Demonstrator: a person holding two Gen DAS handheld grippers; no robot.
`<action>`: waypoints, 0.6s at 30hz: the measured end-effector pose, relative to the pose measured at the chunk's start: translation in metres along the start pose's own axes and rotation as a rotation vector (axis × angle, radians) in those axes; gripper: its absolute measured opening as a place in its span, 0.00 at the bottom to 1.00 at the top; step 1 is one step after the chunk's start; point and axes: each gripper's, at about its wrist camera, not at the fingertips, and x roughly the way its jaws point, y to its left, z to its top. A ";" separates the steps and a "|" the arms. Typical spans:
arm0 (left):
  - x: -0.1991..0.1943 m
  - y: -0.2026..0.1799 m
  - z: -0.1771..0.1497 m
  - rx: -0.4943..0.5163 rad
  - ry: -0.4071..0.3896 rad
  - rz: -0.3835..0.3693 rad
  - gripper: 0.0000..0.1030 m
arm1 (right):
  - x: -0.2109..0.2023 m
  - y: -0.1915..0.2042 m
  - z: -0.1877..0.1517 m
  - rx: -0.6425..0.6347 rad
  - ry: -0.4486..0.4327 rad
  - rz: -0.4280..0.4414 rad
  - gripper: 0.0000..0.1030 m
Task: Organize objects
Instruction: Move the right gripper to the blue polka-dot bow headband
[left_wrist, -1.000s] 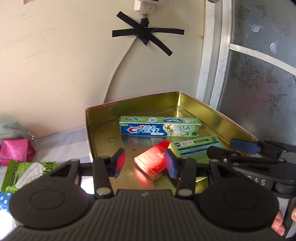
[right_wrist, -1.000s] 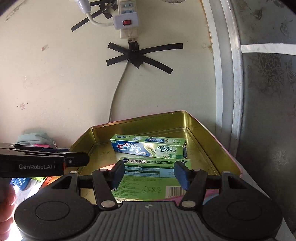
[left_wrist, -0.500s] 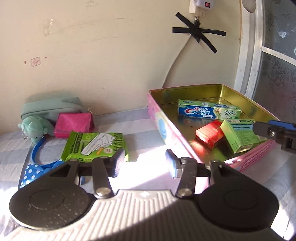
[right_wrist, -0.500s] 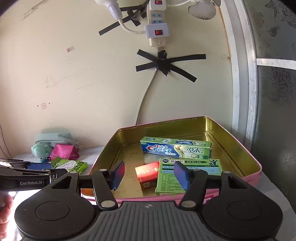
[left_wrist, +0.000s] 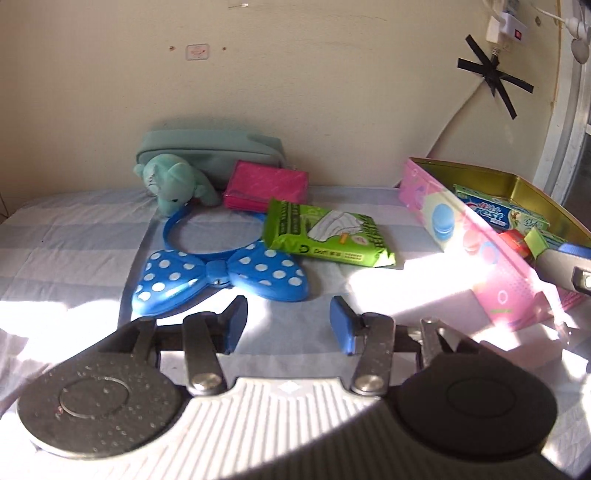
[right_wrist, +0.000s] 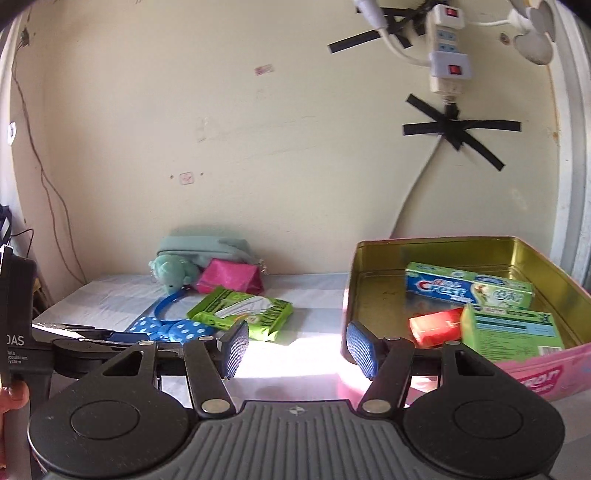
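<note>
Both grippers hang over a bed covered with a pale striped sheet (left_wrist: 74, 236), and neither holds anything. The left gripper (left_wrist: 288, 325) has its blue pads (left_wrist: 341, 328) apart with only sheet between them, and it sits just in front of a blue dotted bow headband (left_wrist: 221, 273). The right gripper (right_wrist: 295, 349) is also released, its jaws parted over the sunlit gap between the loose things and the tin. A pink tin (right_wrist: 532, 380) with a gold inside stands on the bed at the right, near the wall. In it lie a toothpaste box (right_wrist: 469, 290) toward the back, a small red box (right_wrist: 436, 326) in front of it, and a green box (right_wrist: 513, 332) touching the red one on its right. Outside the tin, well to its left, lies a green wipes pack (left_wrist: 328, 236), resting partly on the headband's hoop. Behind it are a pink pouch (left_wrist: 266, 186), a teal plush toy (left_wrist: 173, 182) and a grey-green case (left_wrist: 210, 151) against the wall. A power strip (right_wrist: 448, 55) hangs on the wall above crossed black tape (right_wrist: 458, 129)
</note>
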 end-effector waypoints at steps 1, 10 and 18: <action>0.000 0.010 -0.004 -0.013 -0.003 0.013 0.50 | 0.006 0.007 -0.001 -0.005 0.012 0.014 0.53; 0.003 0.126 -0.017 -0.253 0.010 0.064 0.50 | 0.079 0.055 -0.024 -0.039 0.178 0.133 0.53; 0.025 0.135 0.004 -0.303 0.004 0.004 0.54 | 0.136 0.083 -0.025 -0.101 0.242 0.190 0.53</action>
